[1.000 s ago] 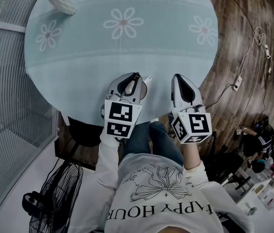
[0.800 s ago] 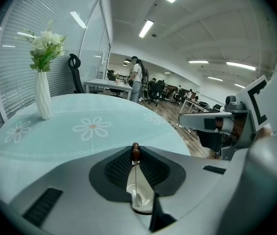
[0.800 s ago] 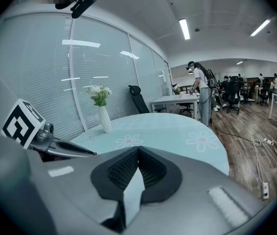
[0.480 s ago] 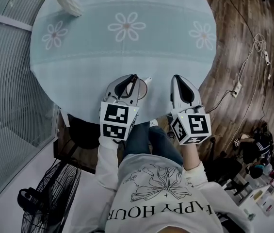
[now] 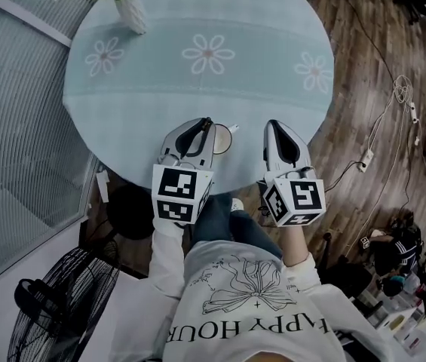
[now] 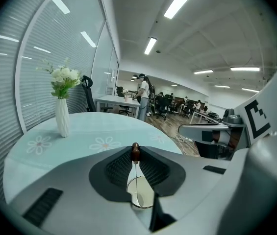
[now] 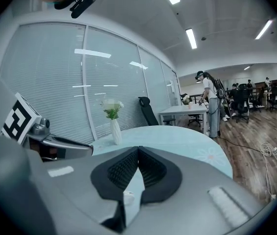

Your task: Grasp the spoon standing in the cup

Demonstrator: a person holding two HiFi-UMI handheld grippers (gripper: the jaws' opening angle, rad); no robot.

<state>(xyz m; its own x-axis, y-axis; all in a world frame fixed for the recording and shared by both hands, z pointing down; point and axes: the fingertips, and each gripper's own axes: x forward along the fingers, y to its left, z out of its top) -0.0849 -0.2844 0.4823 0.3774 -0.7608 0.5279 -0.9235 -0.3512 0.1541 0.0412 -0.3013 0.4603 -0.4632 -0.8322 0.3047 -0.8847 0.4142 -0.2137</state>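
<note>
Left tool (image 6: 135, 149) pinched shut on the brown top of the spoon (image 6: 135, 153); thin stem reaches down into the cup (image 6: 141, 198), which sits at the near edge of the desk (image 5: 258, 89); right tool (image 7: 138, 150) closed on nothing, just right of it. Risks, my guess: grip is only on the knob, so the spoon may swivel or slip; a dragging stem could tip the cup off the edge. Left gripper view shows the pinch; head view shows only the cup's place.
</note>
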